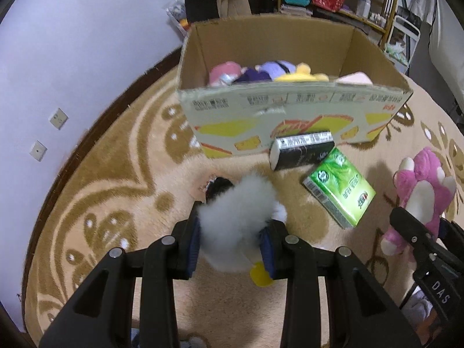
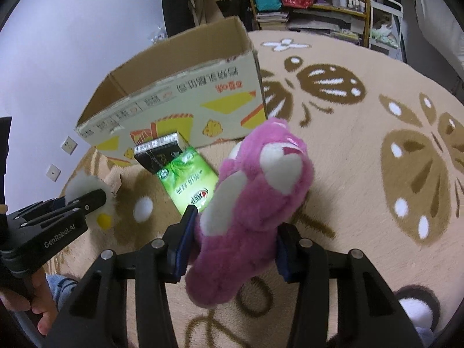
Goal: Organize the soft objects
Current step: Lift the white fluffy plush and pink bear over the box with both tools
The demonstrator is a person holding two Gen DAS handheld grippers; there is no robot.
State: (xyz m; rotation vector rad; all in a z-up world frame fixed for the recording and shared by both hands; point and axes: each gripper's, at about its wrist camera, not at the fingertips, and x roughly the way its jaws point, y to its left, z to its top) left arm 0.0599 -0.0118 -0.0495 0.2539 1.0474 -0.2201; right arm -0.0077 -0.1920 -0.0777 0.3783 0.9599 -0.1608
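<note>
Beige shaggy rug point(image 1: 121, 179) with brown leaf and butterfly patterns covers the floor in the left wrist view, running up to a pale lilac wall point(image 1: 87, 43) at the upper left with two sockets on it. The left gripper point(image 1: 232, 232) at the bottom centre is clamped on a white fluffy toy point(image 1: 237, 206). A cardboard box point(image 1: 290, 116) sits upper centre with plush toys inside, and a black pack point(image 1: 301, 150) and green pack point(image 1: 339, 188) lie on the rug in front of it. Cluttered shelves point(image 1: 362, 0) fill the top right.

Right wrist view: same rug point(image 2: 362, 174), and the right gripper point(image 2: 232, 237) at the bottom centre is squeezed on a pink plush bear point(image 2: 255, 197). The box point(image 2: 185, 101) is upper left, the white toy point(image 2: 84, 185) far left in the other gripper, and a hand point(image 2: 37, 304) shows at the lower left.
</note>
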